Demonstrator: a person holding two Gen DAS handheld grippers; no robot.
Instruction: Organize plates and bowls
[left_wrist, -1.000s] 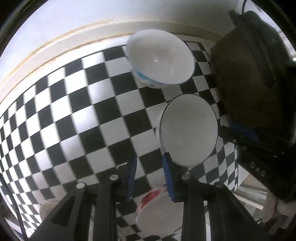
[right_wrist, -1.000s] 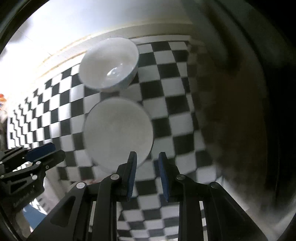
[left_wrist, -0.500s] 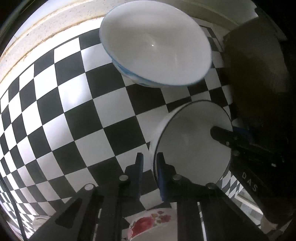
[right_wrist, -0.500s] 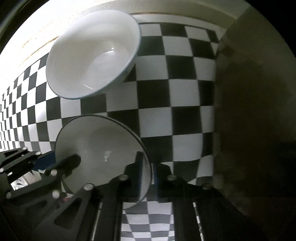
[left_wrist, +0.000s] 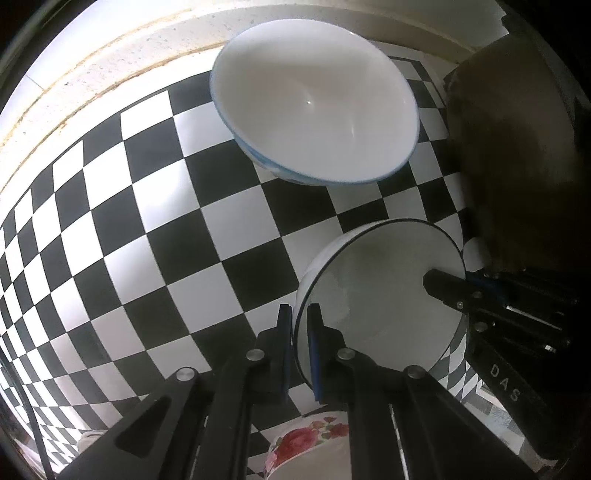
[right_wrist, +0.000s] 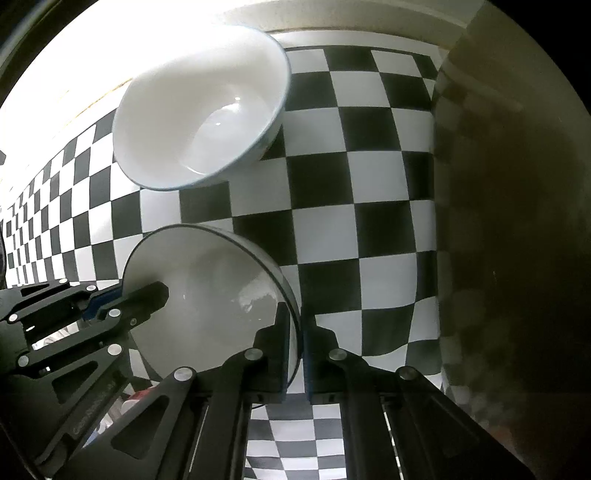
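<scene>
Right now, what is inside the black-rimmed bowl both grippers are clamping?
No contents show in the black-rimmed bowl; one finger each of the left gripper and right gripper reaches inside, covering patches of wall.

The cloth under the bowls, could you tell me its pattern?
Black and white checks on the cloth, clearest in the left wrist view.

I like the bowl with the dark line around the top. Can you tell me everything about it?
The dark-rimmed bowl is white, smooth and shiny like glazed ceramic, with a thin dark line around its rim. It looks empty. It sits on the black-and-white checkered cloth, nearer than the bigger blue-rimmed bowl. The left gripper is shut on one side of its rim, and the right gripper is shut on the opposite side, each with one finger inside and one outside.
</scene>
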